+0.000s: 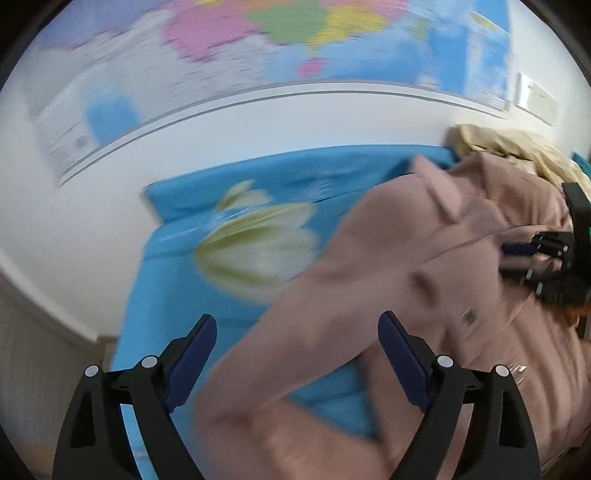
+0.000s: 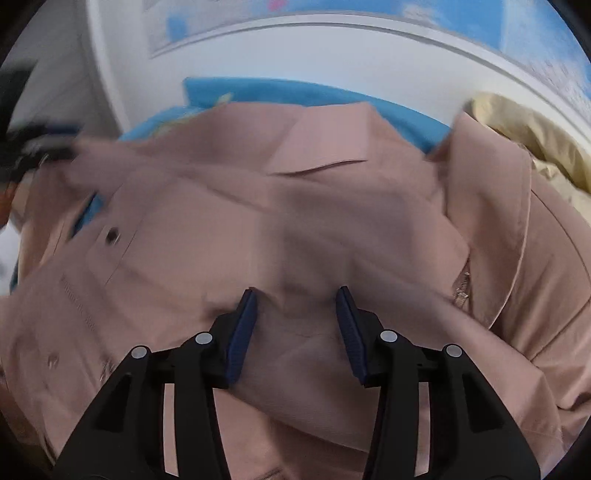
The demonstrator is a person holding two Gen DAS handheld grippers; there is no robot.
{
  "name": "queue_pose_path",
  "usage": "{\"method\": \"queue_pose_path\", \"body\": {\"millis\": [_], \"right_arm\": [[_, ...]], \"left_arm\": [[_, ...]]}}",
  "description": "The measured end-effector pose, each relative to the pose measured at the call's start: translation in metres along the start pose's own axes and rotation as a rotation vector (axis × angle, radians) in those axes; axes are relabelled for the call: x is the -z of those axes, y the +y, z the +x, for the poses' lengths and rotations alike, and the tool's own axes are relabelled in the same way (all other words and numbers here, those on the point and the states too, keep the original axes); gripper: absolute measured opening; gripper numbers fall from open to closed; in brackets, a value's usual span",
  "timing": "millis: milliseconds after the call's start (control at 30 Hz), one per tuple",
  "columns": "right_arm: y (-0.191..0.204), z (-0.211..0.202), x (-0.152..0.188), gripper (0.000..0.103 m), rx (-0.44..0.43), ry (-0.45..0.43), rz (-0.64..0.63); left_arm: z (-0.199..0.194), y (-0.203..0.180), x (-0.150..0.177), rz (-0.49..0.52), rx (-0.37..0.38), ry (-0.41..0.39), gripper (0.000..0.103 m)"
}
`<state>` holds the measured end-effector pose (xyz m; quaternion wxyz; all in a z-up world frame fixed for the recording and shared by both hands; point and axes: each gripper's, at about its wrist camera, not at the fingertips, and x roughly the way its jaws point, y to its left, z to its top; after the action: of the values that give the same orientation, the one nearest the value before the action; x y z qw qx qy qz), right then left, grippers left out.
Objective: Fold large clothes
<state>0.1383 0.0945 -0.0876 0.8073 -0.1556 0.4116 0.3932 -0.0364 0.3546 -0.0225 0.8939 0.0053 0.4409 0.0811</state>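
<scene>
Left gripper (image 1: 297,365): gaping wide, gripping nothing.
Right gripper (image 2: 297,332): standing half open over the coat (image 2: 295,221), pads not pressing.

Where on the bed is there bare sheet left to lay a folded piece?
Bare blue sheet shows between the white wall and the pink jacket's sleeve. The other side is crowded: the jacket spreads there, with a cream garment heaped behind it.

A blurred wall map (image 1: 280,33) hangs above a blue flowered sheet (image 1: 236,236), beside what looks like crumpled beige cloth (image 2: 535,144)
</scene>
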Motion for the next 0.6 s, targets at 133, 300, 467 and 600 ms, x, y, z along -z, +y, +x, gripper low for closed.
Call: {"method": "queue_pose_path", "body": {"millis": [133, 300, 467, 600], "right_arm": [[-0.018, -0.003, -0.001, 0.048, 0.019, -0.005, 0.114], [-0.006, -0.019, 0.002, 0.058, -0.04, -0.003, 0.101], [0.01, -0.042, 0.007, 0.066, -0.089, -0.025, 0.072], [0.019, -0.049, 0.007, 0.066, -0.117, -0.038, 0.075]], "left_arm": [[-0.012, 0.033, 0.033, -0.081, -0.011, 0.007, 0.089], [-0.008, 0.048, 0.074, -0.136, 0.053, 0.072, 0.089], [0.005, 0.032, 0.102, -0.079, 0.081, 0.116, 0.036], [-0.005, 0.05, 0.084, -0.088, -0.039, 0.083, 0.002]]}}
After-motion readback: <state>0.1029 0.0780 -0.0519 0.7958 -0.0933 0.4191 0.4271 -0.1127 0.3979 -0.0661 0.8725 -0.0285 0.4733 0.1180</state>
